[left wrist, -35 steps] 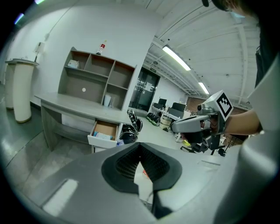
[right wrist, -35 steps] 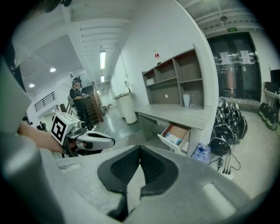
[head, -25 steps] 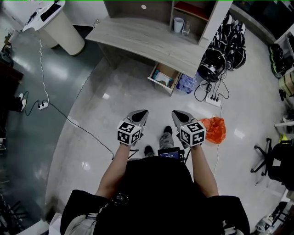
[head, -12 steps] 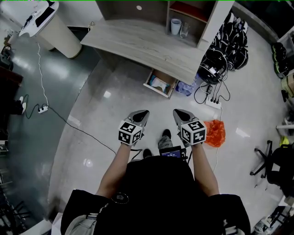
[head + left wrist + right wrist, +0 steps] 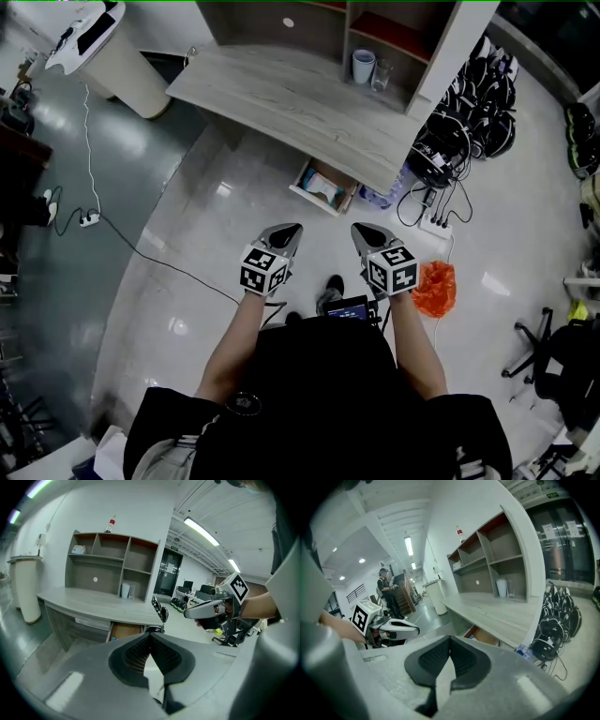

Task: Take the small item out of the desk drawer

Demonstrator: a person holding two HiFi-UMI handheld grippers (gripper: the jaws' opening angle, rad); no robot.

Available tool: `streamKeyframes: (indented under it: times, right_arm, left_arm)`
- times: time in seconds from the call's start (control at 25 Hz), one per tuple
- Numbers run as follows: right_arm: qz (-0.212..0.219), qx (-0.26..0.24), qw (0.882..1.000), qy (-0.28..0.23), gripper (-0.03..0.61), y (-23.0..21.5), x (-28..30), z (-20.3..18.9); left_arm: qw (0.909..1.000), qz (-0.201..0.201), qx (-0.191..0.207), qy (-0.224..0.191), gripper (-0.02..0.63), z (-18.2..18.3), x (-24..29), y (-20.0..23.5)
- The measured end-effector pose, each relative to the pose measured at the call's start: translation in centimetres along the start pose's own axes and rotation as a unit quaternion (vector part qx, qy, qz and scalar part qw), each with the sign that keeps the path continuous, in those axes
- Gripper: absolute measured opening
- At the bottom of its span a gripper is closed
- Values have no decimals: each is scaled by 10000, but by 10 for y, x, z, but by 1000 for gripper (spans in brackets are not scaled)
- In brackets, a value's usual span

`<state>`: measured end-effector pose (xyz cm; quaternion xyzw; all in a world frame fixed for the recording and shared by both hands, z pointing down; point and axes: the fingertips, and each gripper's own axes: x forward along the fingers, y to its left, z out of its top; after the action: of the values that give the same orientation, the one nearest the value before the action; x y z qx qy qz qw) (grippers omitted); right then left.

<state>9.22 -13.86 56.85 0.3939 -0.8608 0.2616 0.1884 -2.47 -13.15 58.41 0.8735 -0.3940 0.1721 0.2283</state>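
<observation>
A grey desk (image 5: 291, 94) stands ahead, with one open drawer (image 5: 312, 196) under its front edge. Inside the drawer lies a small teal and white item (image 5: 330, 185). My left gripper (image 5: 290, 230) and right gripper (image 5: 360, 231) hang side by side in mid-air, short of the drawer and above the floor. Both are shut, with nothing between the pads. The left gripper view shows the drawer (image 5: 125, 630) beyond its closed jaws, and the right gripper (image 5: 186, 615) off to the right. In the right gripper view the drawer (image 5: 483, 636) sits just past the jaws, and the left gripper (image 5: 416, 630) is at the left.
An orange bag (image 5: 433, 287) lies on the floor by my right foot. A power strip with cables (image 5: 436, 223) and black bags (image 5: 464, 131) sit right of the desk. A white bin (image 5: 122, 56) stands at the far left. A cup (image 5: 363, 64) rests on the shelf.
The desk and its open drawer have come nearer as I walk toward them. Both grippers travel with me, side by side, and stay shut.
</observation>
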Motion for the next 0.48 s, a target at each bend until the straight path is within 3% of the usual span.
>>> streamKeyframes:
  times: [0.28,0.48]
  right_arm:
    - [292,-118,9994,118,2,-20,13,14]
    - [417,-107,9988,215,2,-18,25,12]
  left_arm:
    - [9995,278,-112,-109,0,20,11,4]
    - [9987,464,-208,-43,0,13,9,16]
